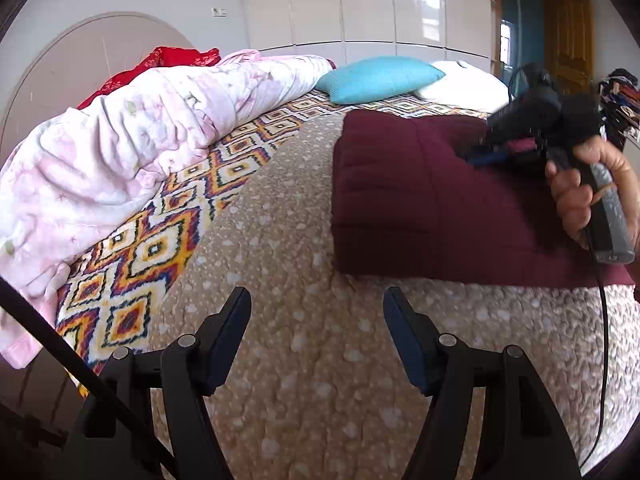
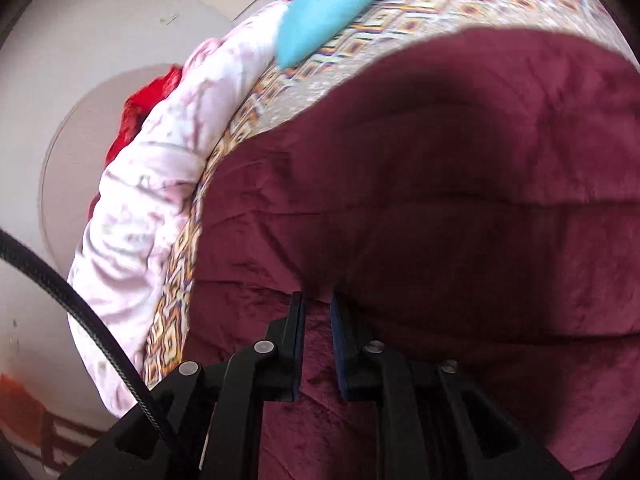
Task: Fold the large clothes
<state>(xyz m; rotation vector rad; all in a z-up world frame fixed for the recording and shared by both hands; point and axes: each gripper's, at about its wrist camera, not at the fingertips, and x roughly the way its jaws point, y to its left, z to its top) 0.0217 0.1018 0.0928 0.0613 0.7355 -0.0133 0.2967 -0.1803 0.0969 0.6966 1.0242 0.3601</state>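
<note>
The maroon plush blanket (image 1: 432, 200) lies folded on the bed, at the right middle of the left wrist view, with its left edge and near edge lying straight on the beige dotted bedspread (image 1: 304, 344). In the right wrist view the same maroon blanket (image 2: 460, 184) fills most of the frame, and a fold of it rises between the fingers of the right gripper (image 2: 318, 312) at the lower centre; these fingers are almost pressed together and they pinch this fold. In the left wrist view the right gripper (image 1: 516, 148) is seen at the right edge, blurred, over the blanket, and a hand (image 1: 588, 192) holds its grey handle. The left gripper (image 1: 316, 304) is at the bottom of its own view, above the beige bedspread and just in front of the near edge of the blanket; its fingers are spread apart and nothing is between them. To the left of the beige bedspread a cover with a coloured diamond pattern (image 1: 144, 256) shows. On it, along the left side, lies a bunched pink floral quilt (image 1: 132, 144), and behind this a red cloth (image 1: 168, 60). At the upper centre a turquoise pillow (image 1: 380, 78) rests beside a white pillow (image 1: 460, 84). Behind them stand glossy white wardrobe doors (image 1: 360, 4), and at the upper right a wooden door (image 1: 568, 36).
</note>
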